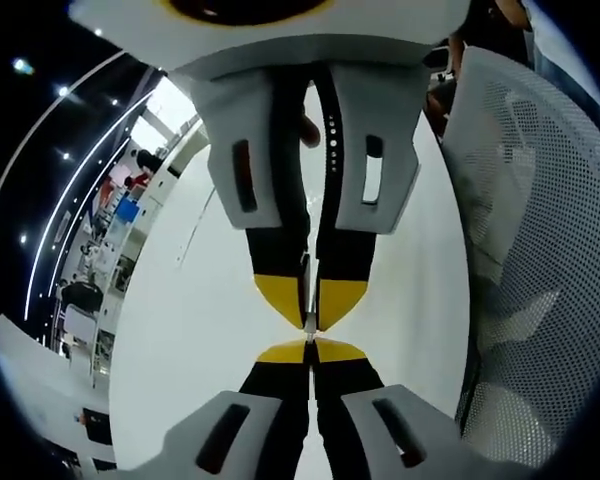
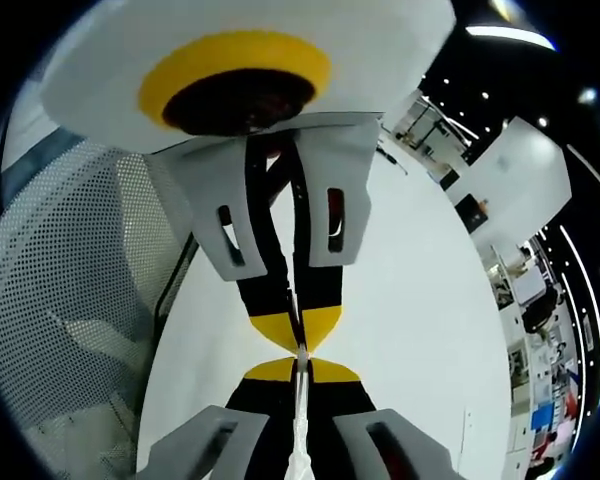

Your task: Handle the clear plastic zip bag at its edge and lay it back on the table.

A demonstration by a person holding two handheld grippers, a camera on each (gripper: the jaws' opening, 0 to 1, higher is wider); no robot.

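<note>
2 grippers tip to tip, left gripper (image 1: 309, 352) and right gripper (image 2: 301, 368) clenched on the zip bag's (image 2: 300, 420) edge.

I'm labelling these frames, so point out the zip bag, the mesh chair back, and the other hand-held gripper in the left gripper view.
zip bag (image 2: 300, 420): right gripper view, the thin clear edge pinched between the tips.
mesh chair back (image 1: 540, 250): left gripper view, the perforated white panel.
right hand-held gripper (image 1: 310, 305): left gripper view, between its yellow tips, facing the camera.
</note>
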